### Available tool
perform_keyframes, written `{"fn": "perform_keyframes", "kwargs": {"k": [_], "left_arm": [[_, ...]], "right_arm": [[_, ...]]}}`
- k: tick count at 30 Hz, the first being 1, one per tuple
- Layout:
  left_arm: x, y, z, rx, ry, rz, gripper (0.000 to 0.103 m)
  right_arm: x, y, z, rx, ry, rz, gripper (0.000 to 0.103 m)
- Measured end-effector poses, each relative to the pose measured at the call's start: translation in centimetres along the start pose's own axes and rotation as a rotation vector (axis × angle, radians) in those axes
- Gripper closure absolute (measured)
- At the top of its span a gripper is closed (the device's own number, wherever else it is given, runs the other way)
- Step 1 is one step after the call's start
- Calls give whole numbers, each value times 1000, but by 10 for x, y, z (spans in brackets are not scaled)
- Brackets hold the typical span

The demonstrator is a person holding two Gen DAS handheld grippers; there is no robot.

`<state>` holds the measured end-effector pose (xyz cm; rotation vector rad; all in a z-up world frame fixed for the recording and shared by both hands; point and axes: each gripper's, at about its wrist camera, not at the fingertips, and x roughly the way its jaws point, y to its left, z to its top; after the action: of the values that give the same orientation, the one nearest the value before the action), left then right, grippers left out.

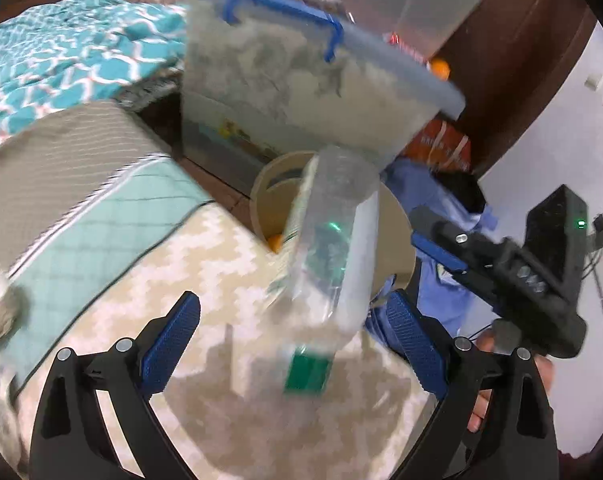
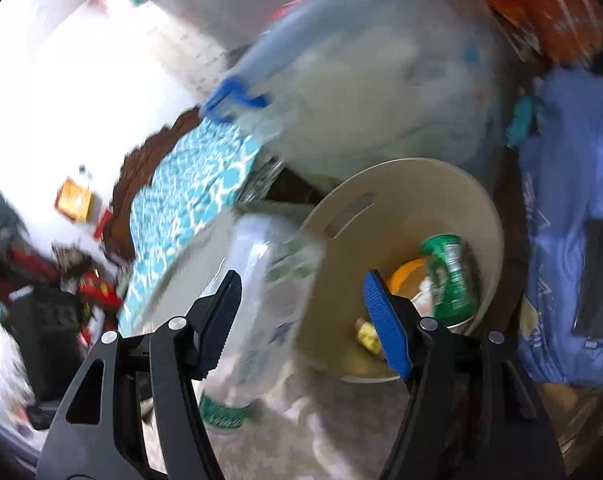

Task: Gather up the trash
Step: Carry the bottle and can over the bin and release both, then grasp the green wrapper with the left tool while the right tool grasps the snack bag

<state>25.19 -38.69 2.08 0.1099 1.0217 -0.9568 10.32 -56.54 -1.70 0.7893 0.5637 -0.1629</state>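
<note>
So the clear plastic bottle [image 1: 329, 256] was blurred, free between the wide-spread left gripper [image 1: 295, 344] pads — long axis steeply tilted, green cap end [image 1: 306, 372] low toward the camera, base up over the beige bin [image 2: 413, 216]; right gripper [image 2: 305, 320] spread too, pinching nothing.

Clear plastic bottle [image 1: 325, 256], green cap, tilted at beige bin [image 2: 413, 200] rim.
</note>
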Motion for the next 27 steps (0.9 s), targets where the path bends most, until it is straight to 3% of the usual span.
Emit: {"fn": "perform_keyframes", "kwargs": {"k": [4, 6, 8, 10, 15, 16, 17, 19, 22, 27], "left_arm": [[-41, 25, -26, -25, -38, 16, 13], [-60, 41, -45, -49, -45, 22, 13], [-74, 55, -66, -74, -43, 31, 13], [-84, 66, -81, -91, -41, 46, 13], [-112, 102, -126, -176, -40, 42, 13], [-118, 109, -134, -196, -45, 43, 13], [-124, 116, -141, -214, -52, 45, 13], [-137, 128, -155, -253, -67, 48, 13], [-155, 148, -171, -308, -89, 65, 13], [-194, 175, -187, -382, -166, 95, 13]], "right_arm": [[20, 33, -14, -77, 66, -39, 32], [29, 36, -17, -65, 73, -87, 16], [37, 36, -18, -29, 67, -175, 7], [43, 37, -20, 5, 85, -197, 7], [66, 43, -25, 20, 173, -142, 7], [70, 39, -25, 41, 185, -142, 10], [73, 31, -23, 75, 195, -122, 20], [74, 13, -18, 181, 196, -75, 21], [73, -1, -5, 259, 161, -104, 21], [70, -16, 19, 234, 93, -273, 15]]}}
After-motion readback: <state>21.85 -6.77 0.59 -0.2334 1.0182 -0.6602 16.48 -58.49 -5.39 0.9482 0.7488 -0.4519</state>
